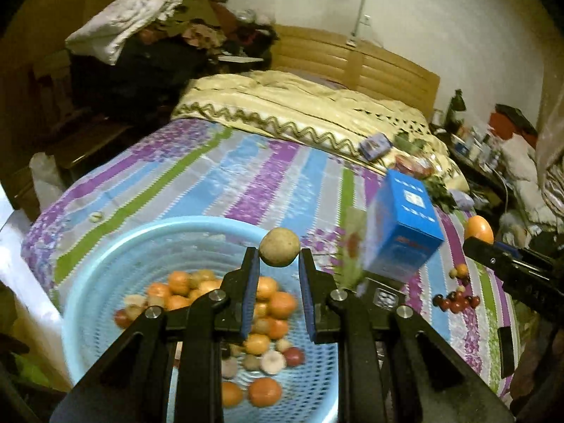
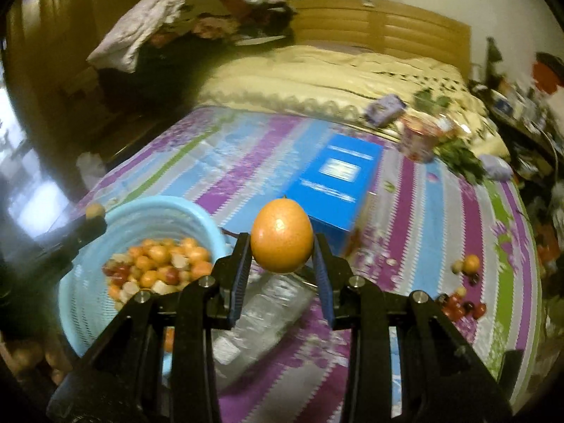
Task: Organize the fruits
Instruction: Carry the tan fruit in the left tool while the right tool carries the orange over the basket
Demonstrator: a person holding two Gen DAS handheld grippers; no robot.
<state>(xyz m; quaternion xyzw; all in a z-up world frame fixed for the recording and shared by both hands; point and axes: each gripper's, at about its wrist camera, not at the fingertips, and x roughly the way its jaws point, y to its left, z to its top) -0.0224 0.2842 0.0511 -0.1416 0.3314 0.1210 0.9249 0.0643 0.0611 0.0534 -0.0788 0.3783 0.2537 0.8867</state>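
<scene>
My left gripper is shut on a small tan round fruit and holds it above the light blue basket, which holds several orange, red and pale fruits. My right gripper is shut on an orange and holds it above the striped bedsheet, right of the basket. In the left wrist view the right gripper and its orange show at the right edge. Loose small red and orange fruits lie on the sheet at the right; they also show in the left wrist view.
A blue box stands on the sheet behind my right gripper and right of my left gripper. A clear plastic bottle lies under my right gripper. A folded cream quilt, a snack cup and greens lie farther back.
</scene>
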